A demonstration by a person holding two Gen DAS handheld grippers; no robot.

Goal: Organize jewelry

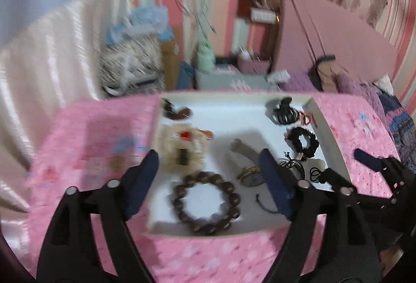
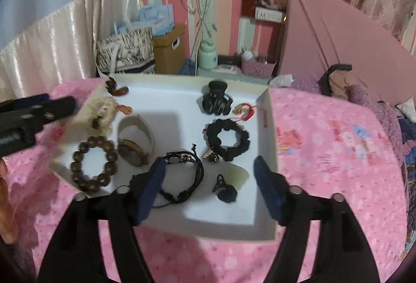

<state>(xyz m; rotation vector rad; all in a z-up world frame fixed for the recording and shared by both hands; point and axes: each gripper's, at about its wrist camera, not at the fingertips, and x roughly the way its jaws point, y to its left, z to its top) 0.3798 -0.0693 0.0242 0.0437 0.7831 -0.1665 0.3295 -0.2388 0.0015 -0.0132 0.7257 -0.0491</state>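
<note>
Over the white tray [image 2: 270, 111], both tools [image 1: 208, 166] [image 2: 209, 168] gape empty; only the right view shows the jade piece [image 2: 238, 171].

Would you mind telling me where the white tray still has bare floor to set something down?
Bare: the middle of the white tray, between black claw clip and cream-strap watch, and its near right corner. Crowded: around the brown wooden bead bracelet.

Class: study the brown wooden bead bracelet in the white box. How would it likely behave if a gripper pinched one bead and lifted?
The bead bracelet is separate round beads, so it would probably sag, not stay a ring. Smooth beads may slip between the fingers. Pushed, it would likely slide across the white box.
</note>
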